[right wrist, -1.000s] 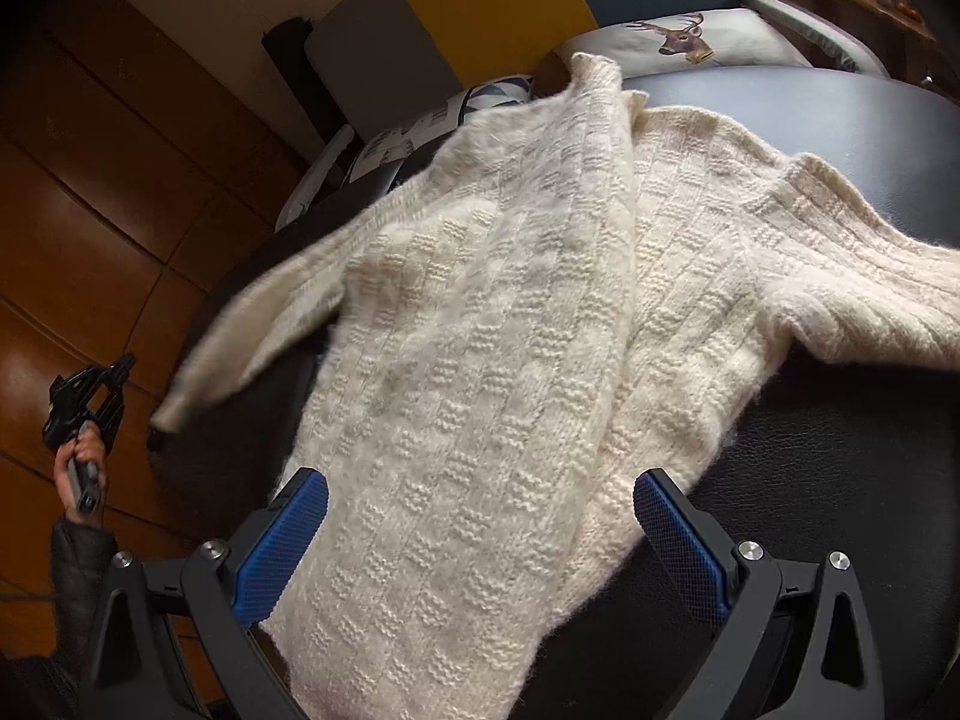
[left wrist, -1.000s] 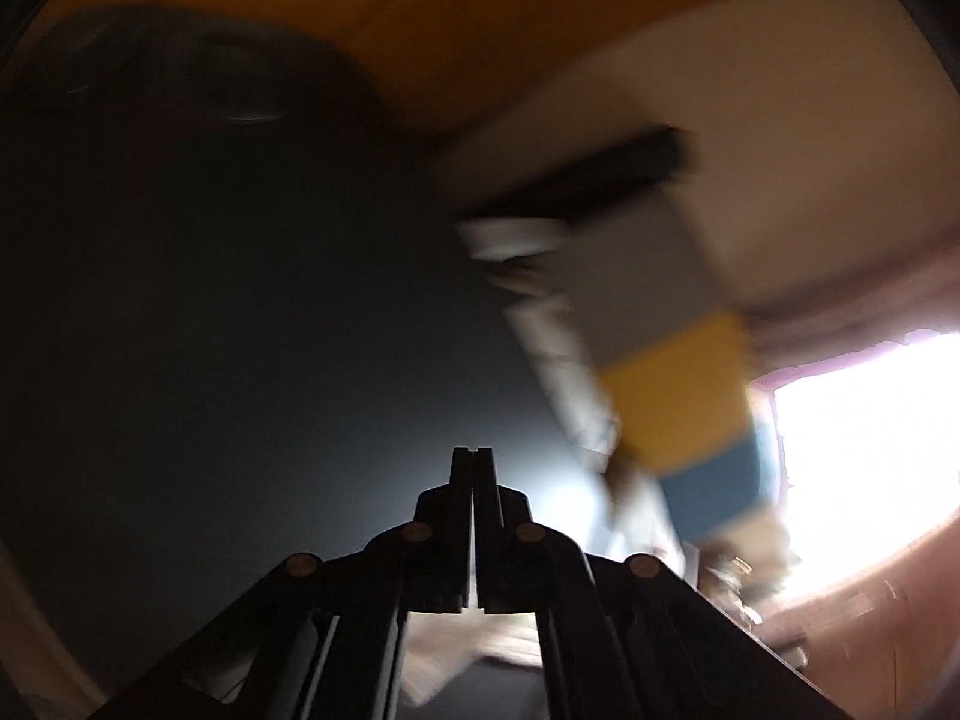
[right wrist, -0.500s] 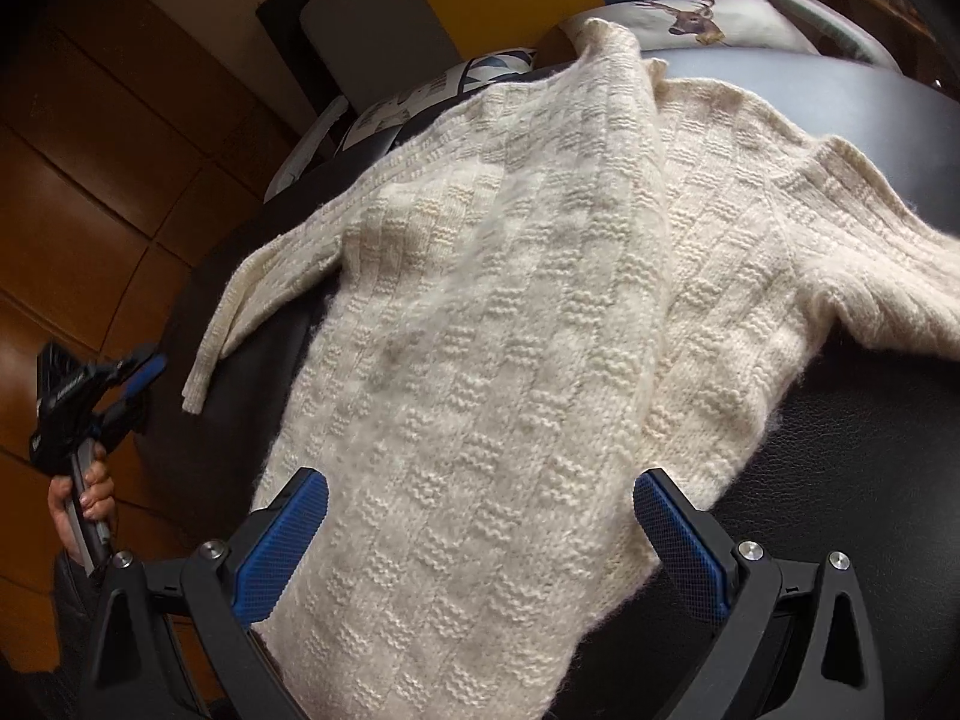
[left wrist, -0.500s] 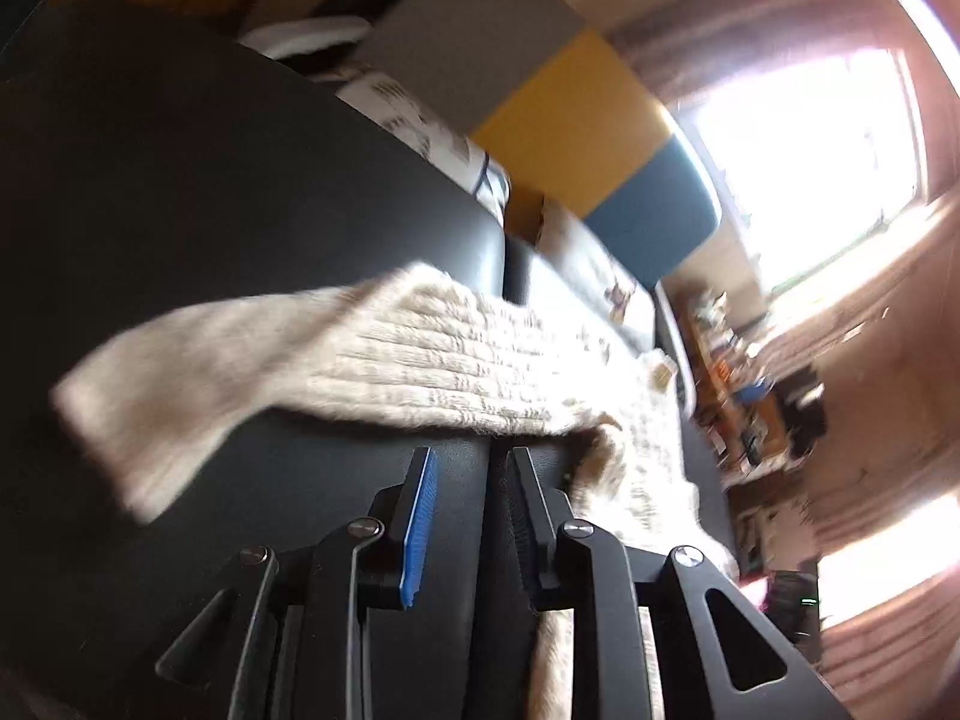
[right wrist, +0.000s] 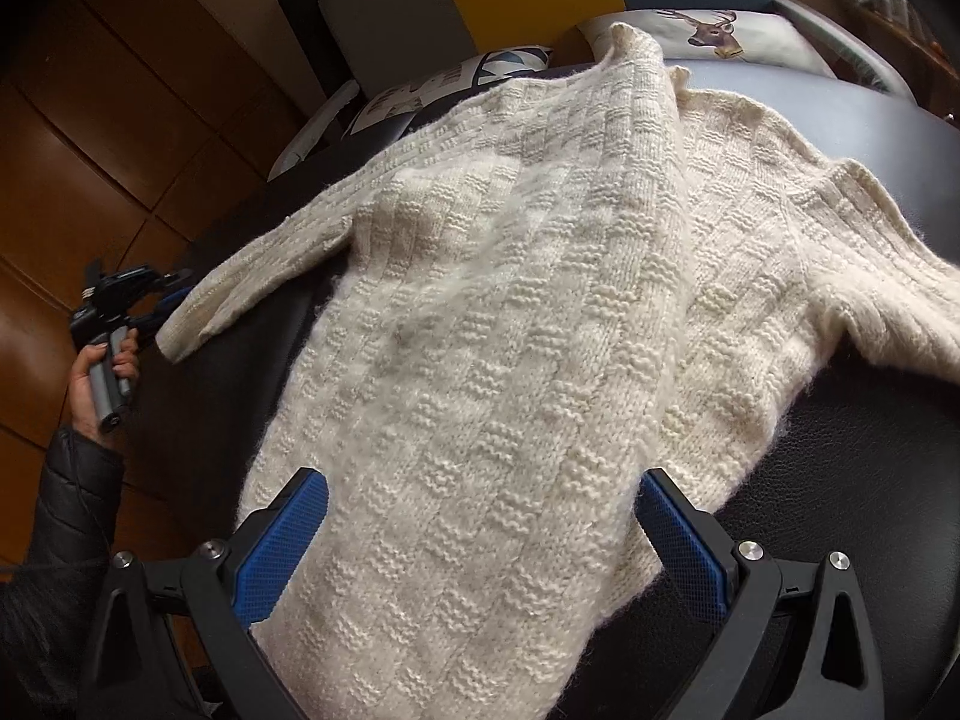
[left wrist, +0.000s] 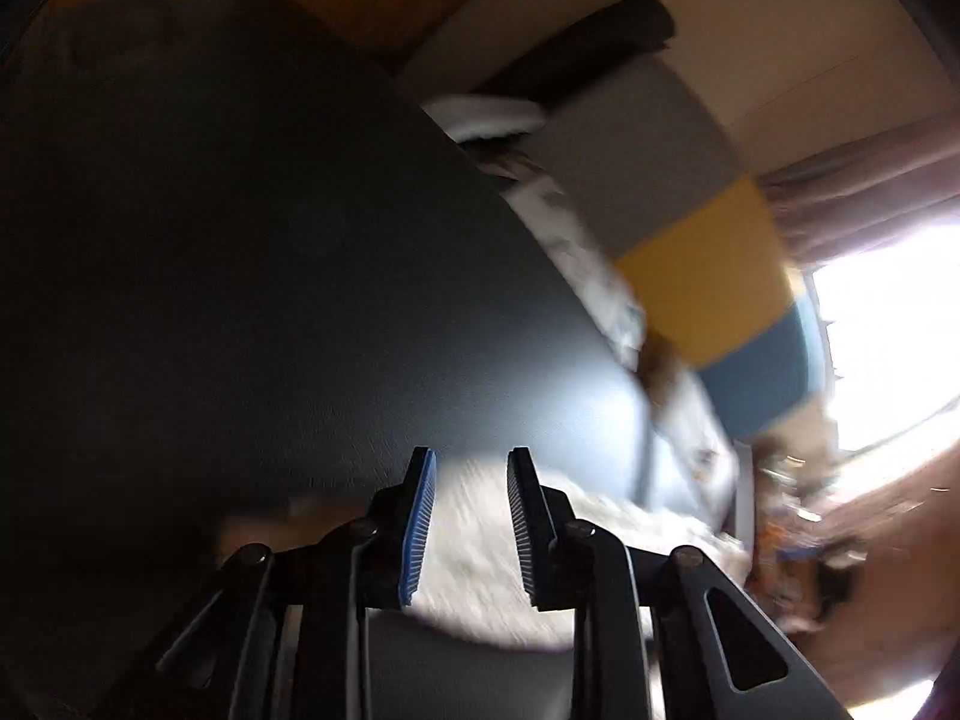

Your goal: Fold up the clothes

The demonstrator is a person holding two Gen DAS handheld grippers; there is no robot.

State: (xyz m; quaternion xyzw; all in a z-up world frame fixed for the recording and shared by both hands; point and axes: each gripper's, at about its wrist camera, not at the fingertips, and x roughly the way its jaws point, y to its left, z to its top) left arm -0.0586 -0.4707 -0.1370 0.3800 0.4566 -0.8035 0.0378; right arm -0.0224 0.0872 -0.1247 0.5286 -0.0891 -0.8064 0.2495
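Observation:
A cream knitted sweater (right wrist: 510, 312) lies on a black leather surface (right wrist: 870, 480), with its left half folded over the right. My right gripper (right wrist: 480, 540) hovers over the hem, open wide, with blue pads (right wrist: 282, 546) on either side of the knit and nothing pinched. Far left, a hand (right wrist: 102, 372) holds my left gripper (right wrist: 150, 294) just beside the cuff of the sleeve (right wrist: 204, 318). In the blurred left wrist view, the left gripper (left wrist: 471, 456) stands open by a narrow gap. Pale knit (left wrist: 474, 564) shows behind its fingers, not clamped.
Behind the sweater sit a deer-print cushion (right wrist: 708, 30) and a patterned cushion (right wrist: 456, 84). A grey, yellow and blue padded back (left wrist: 690, 228) stands beyond them. Brown wood panelling (right wrist: 90, 150) fills the left side. A bright window (left wrist: 888, 348) glares at the right.
The left gripper went from shut to open and swung in towards the sleeve cuff. The sleeve settled onto the leather. The right gripper stayed open over the hem.

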